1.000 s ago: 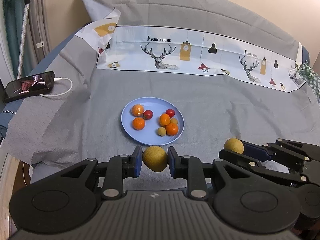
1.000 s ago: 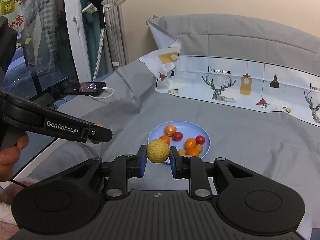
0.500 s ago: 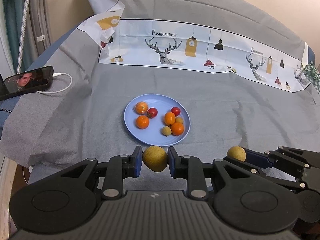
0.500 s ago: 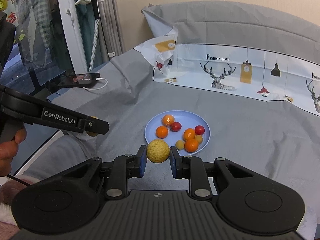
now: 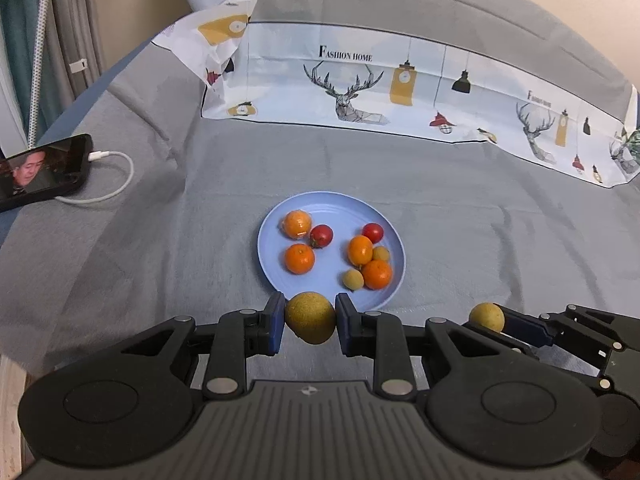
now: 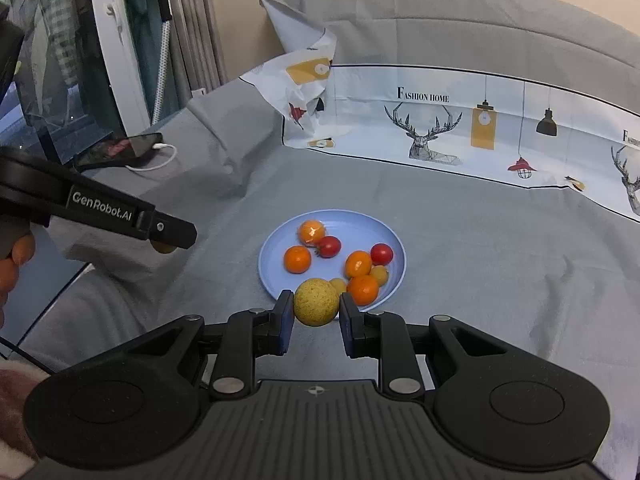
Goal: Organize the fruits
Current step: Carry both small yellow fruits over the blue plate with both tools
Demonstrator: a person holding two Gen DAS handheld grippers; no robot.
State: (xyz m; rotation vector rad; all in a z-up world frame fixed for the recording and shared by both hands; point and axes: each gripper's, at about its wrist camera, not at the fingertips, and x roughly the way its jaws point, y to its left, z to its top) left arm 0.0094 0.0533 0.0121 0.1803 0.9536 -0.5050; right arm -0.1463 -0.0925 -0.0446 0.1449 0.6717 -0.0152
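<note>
Left wrist: blue plate (image 5: 267,258) holds eight small fruits (oranges, tomatoes); both tools grip yellow fruit.

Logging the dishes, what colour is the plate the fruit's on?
Light blue; the plate shows best in the left wrist view.

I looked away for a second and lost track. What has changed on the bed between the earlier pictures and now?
Both grippers have moved closer to the blue plate. The left gripper stays shut on its brownish-yellow fruit, the right gripper on its speckled yellow fruit. Nothing was released; the fruits on the plate lie unchanged.
</note>
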